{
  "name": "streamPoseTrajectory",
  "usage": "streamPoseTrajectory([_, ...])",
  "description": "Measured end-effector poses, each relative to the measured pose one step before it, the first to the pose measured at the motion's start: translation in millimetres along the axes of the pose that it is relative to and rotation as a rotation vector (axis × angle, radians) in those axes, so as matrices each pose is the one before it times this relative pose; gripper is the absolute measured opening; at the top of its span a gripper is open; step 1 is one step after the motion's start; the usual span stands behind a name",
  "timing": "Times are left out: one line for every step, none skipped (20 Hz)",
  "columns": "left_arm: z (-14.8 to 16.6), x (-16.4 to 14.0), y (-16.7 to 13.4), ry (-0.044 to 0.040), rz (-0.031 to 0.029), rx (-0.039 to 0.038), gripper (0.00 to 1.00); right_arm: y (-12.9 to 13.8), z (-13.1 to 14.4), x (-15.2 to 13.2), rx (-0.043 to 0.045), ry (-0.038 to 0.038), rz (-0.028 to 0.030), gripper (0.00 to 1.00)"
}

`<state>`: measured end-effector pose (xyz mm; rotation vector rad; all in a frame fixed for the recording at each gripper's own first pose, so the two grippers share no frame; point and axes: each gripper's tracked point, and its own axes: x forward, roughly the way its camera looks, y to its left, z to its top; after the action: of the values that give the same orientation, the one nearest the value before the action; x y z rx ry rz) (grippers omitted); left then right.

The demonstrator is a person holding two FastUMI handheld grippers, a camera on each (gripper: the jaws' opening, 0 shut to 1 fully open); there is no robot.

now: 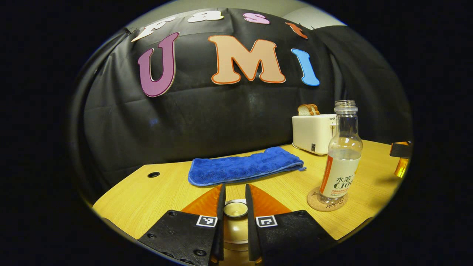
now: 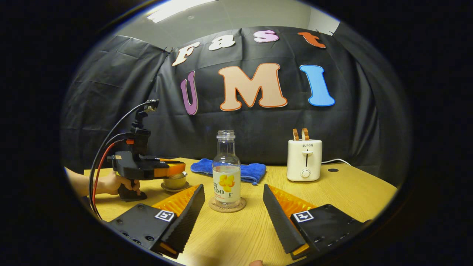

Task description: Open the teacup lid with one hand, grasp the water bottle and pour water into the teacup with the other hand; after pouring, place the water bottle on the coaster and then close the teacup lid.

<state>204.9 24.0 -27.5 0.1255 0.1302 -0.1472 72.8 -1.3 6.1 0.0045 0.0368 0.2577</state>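
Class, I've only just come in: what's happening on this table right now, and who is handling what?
A person works two hand-held grippers at a wooden table. The left hand-held gripper has its fingers closed around the knob of the teacup lid. The right hand-held gripper is open, facing the uncapped water bottle, which stands on a cork coaster. Behind lie a blue towel and a toaster holding bread.

table (image 2: 351,188): light wood grain
towel (image 1: 242,168): blue
toaster (image 2: 304,159): cream
bottle (image 2: 226,173): clear, white-orange label
coaster (image 1: 314,201): tan cork
teacup (image 2: 174,181): pale beige
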Motion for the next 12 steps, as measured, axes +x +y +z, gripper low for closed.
streamPoseTrajectory([0.01, 0.52, -1.45, 0.00102, -0.00227, 0.00761, 0.23, -0.56, -0.41, -0.48, -0.00006, 0.00003, 0.00004, 0.94])
streamPoseTrajectory([-1.4, 0.01, -1.73, 0.00239, -0.00092, 0.00975, 0.23, -0.25, 0.23, 0.31, -0.00001, 0.00006, -0.00011, 0.94])
streamPoseTrajectory([0.23, -0.36, -0.11, 0.00009, 0.00216, 0.00892, 0.23, 0.4, -0.53, -0.77, 0.00006, 0.00005, 0.0, 0.94])
streamPoseTrajectory([0.57, 0.01, 0.47, 0.00068, 0.00178, 0.00343, 0.23, 0.12, 0.32, 0.32, 0.00001, -0.00006, -0.00009, 0.94])
streamPoseTrajectory([0.6, -0.09, 0.13, -0.00021, 0.00071, 0.00085, 0.23, 0.51, 0.0, 0.3, 0.00002, 0.00005, 0.00012, 0.94])
streamPoseTrajectory([-0.11, -0.1, 0.55, -0.00254, -0.00025, -0.00164, 0.23, -0.39, 0.27, 0.19, 0.00003, -0.00014, -0.00005, 0.94])
streamPoseTrajectory([0.6, -0.49, 0.34, -0.00165, 0.00105, -0.00108, 0.23, -0.05, -0.64, -0.71, 0.00005, -0.00008, -0.00002, 0.94])
streamPoseTrajectory([0.13, -0.01, -0.4, -0.00183, 0.00023, -0.00136, 0.23, -0.07, 0.5, 0.65, 0.00014, 0.0, -0.00002, 0.94])
streamPoseTrajectory([0.48, 0.08, 0.42, -0.00321, -0.00004, -0.00116, 0.24, 0.44, -0.38, -0.31, 0.0001, 0.00003, 0.00013, 0.94])
streamPoseTrajectory([-0.15, 0.12, 1.17, -0.00217, 0.00327, -0.00187, 0.25, -0.32, -0.05, -0.06, -0.00018, -0.00009, 0.0, 0.94])
streamPoseTrajectory([1.92, -2.11, 1.09, -0.00863, 0.00087, -0.00928, 0.28, 0.02, 0.22, -0.1, 0.00037, 0.00032, -0.00008, 0.94])
streamPoseTrajectory([0.98, -0.27, -0.35, -0.01402, -0.00638, -0.00872, 0.3, 0.28, 0.1, 0.2, -0.00031, -0.00035, -0.0001, 0.95])
